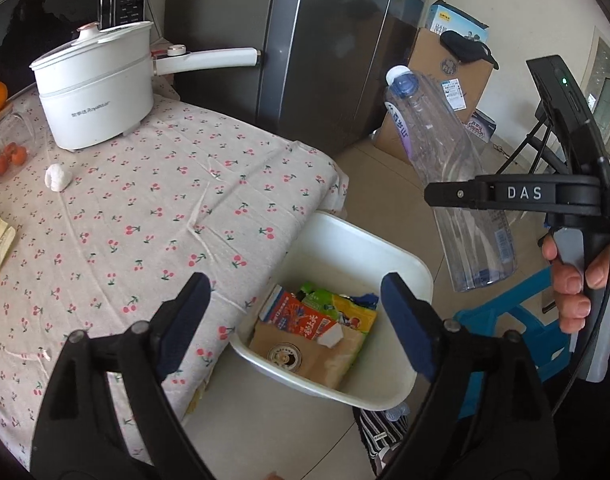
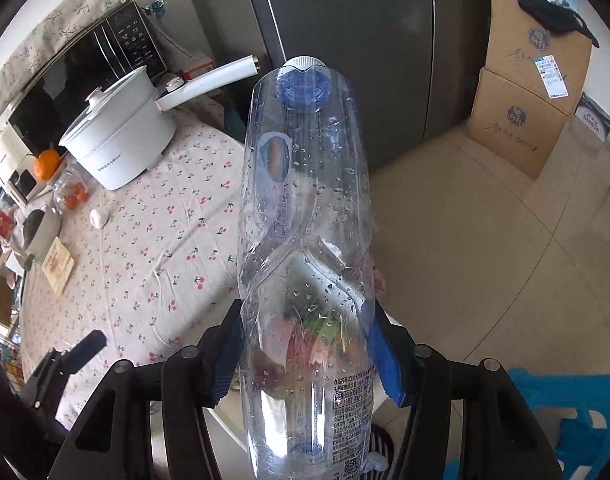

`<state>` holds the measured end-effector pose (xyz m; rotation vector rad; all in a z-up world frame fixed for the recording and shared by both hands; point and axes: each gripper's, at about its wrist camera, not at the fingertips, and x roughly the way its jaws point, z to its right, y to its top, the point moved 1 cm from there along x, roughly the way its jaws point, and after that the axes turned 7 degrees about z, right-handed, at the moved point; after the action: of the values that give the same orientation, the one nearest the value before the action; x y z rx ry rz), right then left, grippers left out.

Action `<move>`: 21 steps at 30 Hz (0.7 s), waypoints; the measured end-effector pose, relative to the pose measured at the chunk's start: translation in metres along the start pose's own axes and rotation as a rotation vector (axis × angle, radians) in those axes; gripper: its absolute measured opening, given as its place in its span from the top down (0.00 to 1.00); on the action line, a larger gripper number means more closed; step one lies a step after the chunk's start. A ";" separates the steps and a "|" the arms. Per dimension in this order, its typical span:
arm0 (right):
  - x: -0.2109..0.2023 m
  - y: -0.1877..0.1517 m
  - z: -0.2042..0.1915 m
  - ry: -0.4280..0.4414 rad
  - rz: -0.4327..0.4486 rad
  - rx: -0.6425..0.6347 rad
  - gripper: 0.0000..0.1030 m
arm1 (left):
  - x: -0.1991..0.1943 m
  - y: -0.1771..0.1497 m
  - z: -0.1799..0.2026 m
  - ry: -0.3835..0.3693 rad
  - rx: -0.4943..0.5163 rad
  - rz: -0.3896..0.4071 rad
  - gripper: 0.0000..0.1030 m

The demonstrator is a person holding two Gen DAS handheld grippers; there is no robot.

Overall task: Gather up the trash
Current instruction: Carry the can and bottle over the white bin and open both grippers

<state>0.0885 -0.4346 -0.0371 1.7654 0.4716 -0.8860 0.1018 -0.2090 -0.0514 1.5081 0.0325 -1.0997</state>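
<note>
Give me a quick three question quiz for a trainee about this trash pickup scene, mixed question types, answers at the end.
1. True or false: the right hand-held gripper grips a crushed clear plastic bottle.
2. What white crumpled scrap lies on the cherry-print tablecloth near the white electric pot?
3. Multiple choice: the white plastic bin holds A) nothing, B) cartons and wrappers, C) oranges.

Key
1. True; the left hand-held gripper is open and empty.
2. A tissue wad.
3. B, including an orange-and-white carton.

tablecloth point(image 1: 153, 200) cherry-print beige | bin point(image 1: 385, 248) white | bottle point(image 2: 305, 240) clear, blue cap
</note>
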 end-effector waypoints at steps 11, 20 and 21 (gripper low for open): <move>0.030 -0.019 -0.034 -0.023 -0.053 -0.074 0.42 | -0.041 -0.013 -0.060 0.167 -0.011 -0.027 0.02; 0.064 -0.037 -0.045 -0.084 -0.154 -0.068 0.20 | -0.076 -0.024 -0.111 0.272 -0.086 -0.020 0.01; 0.063 -0.036 -0.046 -0.075 -0.154 -0.068 0.20 | -0.080 -0.025 -0.117 0.283 -0.099 -0.020 0.01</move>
<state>0.1200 -0.3855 -0.0996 1.6442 0.5883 -1.0285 0.1131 -0.0662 -0.0380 1.5656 0.2936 -0.8801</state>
